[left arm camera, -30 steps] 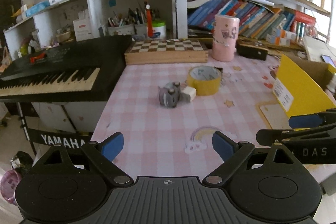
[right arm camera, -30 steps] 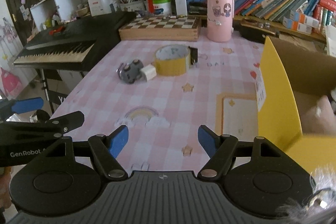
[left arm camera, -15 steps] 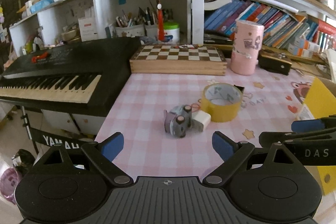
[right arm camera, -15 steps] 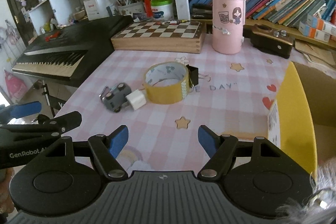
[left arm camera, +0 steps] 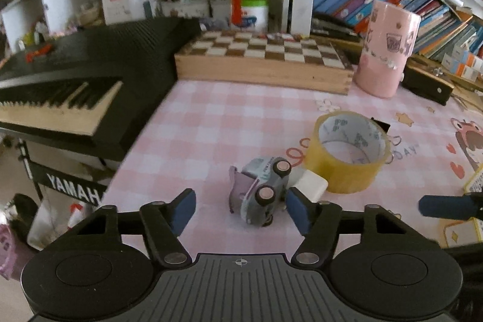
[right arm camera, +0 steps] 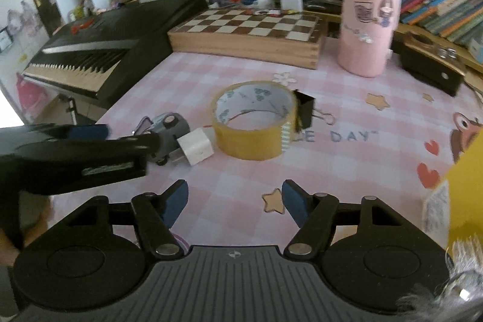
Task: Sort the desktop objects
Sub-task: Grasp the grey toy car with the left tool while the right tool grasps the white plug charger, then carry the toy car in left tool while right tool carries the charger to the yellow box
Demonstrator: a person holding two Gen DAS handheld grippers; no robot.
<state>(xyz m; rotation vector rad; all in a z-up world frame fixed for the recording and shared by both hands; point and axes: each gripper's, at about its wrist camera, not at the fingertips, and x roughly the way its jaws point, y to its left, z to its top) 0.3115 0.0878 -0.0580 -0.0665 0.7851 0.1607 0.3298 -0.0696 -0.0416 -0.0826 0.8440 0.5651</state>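
A small grey toy car [left arm camera: 261,190] lies on its side on the pink checked tablecloth [left arm camera: 211,125]. My left gripper [left arm camera: 241,212] is open, its blue pads on either side of the car. A white charger cube [left arm camera: 311,186] touches the car, and a roll of yellow tape [left arm camera: 347,153] stands just beyond. In the right wrist view the car [right arm camera: 169,125], the cube [right arm camera: 196,150], the tape [right arm camera: 253,122] and a black binder clip [right arm camera: 305,110] lie ahead. My right gripper [right arm camera: 235,202] is open and empty, short of the tape.
A wooden chessboard box [left arm camera: 262,62] and a pink cylinder tin [left arm camera: 386,50] stand at the back. A black keyboard [left arm camera: 75,80] lies left. A yellow cardboard box [right arm camera: 465,186] is at the right edge. A black case [right arm camera: 428,68] sits back right.
Both grippers moved forward over the table. My left gripper came up around the toy car. My right gripper drew closer to the tape roll.
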